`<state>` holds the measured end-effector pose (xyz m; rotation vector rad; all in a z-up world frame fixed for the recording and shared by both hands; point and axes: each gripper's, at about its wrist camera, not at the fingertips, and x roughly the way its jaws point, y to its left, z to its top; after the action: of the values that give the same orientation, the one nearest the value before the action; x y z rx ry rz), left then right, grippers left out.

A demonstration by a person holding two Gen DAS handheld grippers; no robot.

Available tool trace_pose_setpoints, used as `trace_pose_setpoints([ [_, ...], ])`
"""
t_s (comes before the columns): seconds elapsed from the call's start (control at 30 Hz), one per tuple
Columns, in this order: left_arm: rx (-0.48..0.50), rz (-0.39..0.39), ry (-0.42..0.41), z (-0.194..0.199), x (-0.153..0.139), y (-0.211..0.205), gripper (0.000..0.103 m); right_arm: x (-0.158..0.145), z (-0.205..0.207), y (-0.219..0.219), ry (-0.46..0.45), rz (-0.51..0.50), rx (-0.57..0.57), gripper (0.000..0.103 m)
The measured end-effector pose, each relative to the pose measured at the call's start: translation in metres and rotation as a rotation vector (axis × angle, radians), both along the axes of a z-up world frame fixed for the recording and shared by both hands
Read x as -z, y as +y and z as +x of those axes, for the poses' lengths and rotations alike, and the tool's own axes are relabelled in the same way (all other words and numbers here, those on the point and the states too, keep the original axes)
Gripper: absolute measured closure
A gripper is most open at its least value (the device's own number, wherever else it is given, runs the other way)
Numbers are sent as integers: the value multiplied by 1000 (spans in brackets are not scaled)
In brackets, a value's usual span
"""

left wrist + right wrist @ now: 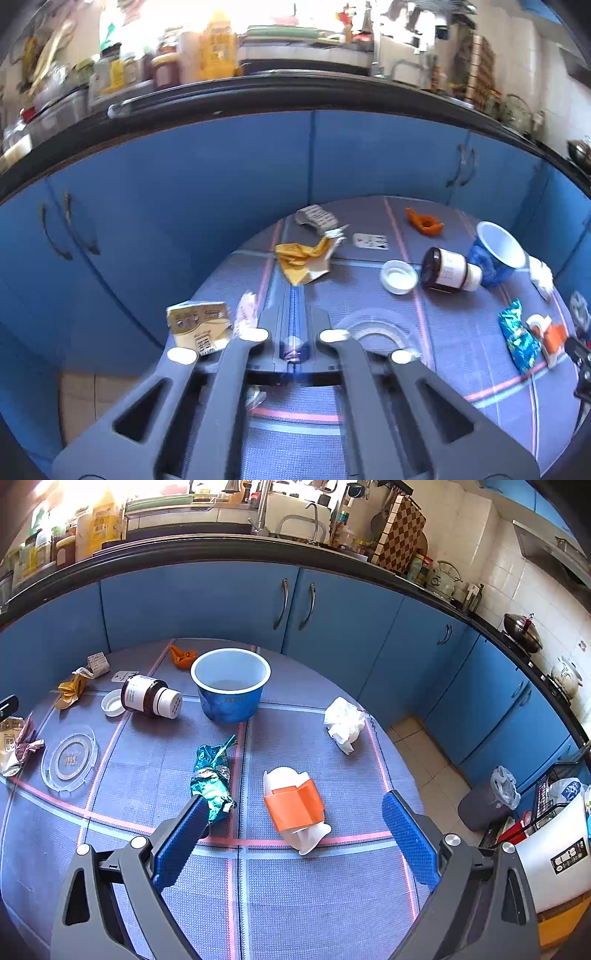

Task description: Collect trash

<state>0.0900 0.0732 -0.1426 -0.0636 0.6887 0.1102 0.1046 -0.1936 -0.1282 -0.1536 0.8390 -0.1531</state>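
right tongs (295,808) gape around orange-banded cup (295,808); left tongs (293,341) pinched.

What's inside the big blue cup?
The blue cup stands upright on the table mat, and its white inside looks empty apart from a faint grayish patch at the bottom. Its near wall hides part of the floor, so a small scrap there could go unseen.

blue cabinets (207,602) | black counter edge (221,552) | white tiled wall (491,554) | beige tile floor (424,753) | bright light upper left
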Motion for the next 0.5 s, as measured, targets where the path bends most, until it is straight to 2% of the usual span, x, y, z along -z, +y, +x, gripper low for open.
trace_pose_setpoints([
  [0.1, -2, 48, -28, -4, -5, -5, 103, -1, -1, 0, -4, 0, 2, 11],
  [0.2, -18, -22, -12, -1, -7, 2, 99, -2, -1, 0, -7, 3, 1, 11],
  [0.23, -34, -8, -5, 0, -7, 3, 98, -3, -2, 0, -9, 0, -1, 11],
  [0.3, -69, 49, 13, 2, -6, 1, 92, -3, -3, 0, -9, -3, -3, 11],
  [0.37, -63, 47, 23, 3, -5, 1, 83, -4, -3, 0, -9, -1, -3, 11],
  [0.4, -62, 34, 21, 2, -4, 3, 56, -4, -4, 0, -10, 0, -3, 11],
  [0.43, -62, 18, 12, 1, -5, 4, 1, -5, -4, 0, -11, 1, -4, 11],
  [0.47, -50, 9, -21, -2, -7, 5, 10, -5, -4, 0, -11, 1, -4, 11],
  [0.5, -45, 15, -37, -4, -9, 4, 3, -5, -4, 1, -11, -1, -5, 11],
])
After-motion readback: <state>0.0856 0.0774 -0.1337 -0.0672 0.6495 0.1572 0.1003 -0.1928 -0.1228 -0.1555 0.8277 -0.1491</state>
